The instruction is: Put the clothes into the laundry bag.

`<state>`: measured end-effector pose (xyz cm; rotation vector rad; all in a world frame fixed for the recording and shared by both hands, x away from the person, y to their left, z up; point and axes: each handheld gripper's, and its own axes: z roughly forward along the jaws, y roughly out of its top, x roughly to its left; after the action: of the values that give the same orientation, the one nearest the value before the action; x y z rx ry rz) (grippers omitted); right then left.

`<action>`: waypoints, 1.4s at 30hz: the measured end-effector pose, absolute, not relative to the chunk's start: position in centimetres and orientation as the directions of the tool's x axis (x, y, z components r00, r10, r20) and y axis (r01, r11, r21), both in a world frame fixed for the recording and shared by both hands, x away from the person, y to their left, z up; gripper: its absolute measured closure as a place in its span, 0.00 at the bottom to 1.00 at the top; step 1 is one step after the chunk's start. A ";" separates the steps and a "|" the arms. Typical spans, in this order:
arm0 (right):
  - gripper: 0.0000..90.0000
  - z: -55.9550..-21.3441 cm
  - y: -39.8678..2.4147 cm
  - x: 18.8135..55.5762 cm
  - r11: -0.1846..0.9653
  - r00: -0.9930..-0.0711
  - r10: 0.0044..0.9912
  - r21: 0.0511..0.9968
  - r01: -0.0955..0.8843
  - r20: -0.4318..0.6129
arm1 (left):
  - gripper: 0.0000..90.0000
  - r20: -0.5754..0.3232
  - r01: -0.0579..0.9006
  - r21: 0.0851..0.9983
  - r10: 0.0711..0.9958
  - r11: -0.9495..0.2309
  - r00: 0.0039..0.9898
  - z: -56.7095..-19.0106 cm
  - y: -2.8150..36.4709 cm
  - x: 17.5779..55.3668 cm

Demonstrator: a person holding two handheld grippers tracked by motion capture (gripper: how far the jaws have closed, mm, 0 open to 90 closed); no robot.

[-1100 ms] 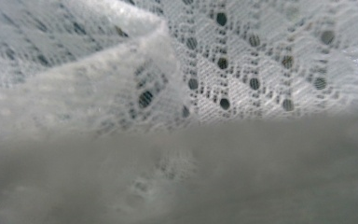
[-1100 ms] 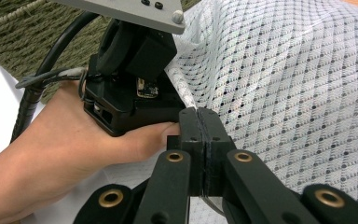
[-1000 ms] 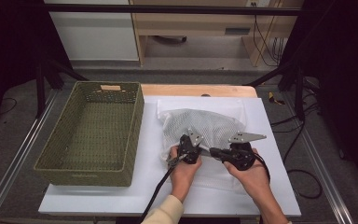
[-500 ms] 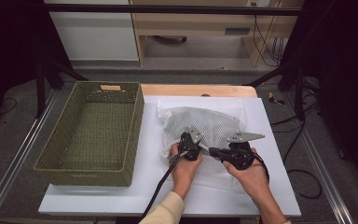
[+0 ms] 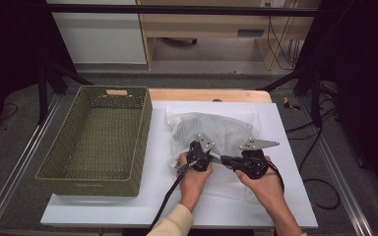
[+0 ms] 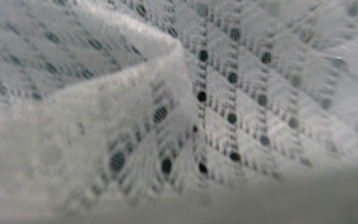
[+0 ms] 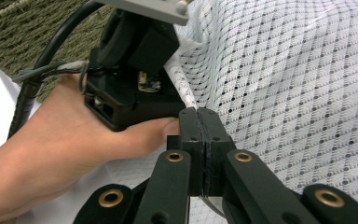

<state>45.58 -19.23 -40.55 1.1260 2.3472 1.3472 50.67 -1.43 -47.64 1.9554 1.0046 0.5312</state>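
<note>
High view: both grippers, left gripper (image 5: 200, 158) and right gripper (image 5: 236, 161), are pinching the white mesh garment's (image 5: 216, 130) lower-centre edge, with the green wicker basket (image 5: 98, 142) sitting at frame left, nearer the left one.

Far edge of white perforated mesh fabric (image 5: 216, 132) now bunched lower, nearer frame centre; flat spread toward upper right of frame folded in, outline narrower.
</note>
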 end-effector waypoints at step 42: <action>1.00 -40.7 -18.7 45.8 0.307 -0.684 0.709 0.797 0.519 0.173 | 1.00 -0.021 0.479 0.831 0.844 -0.283 0.535 -47.9 -1.7 52.5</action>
<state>45.81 -18.73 -40.70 1.1290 2.3606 1.3164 52.49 -1.73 -47.89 1.9342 1.0779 0.5492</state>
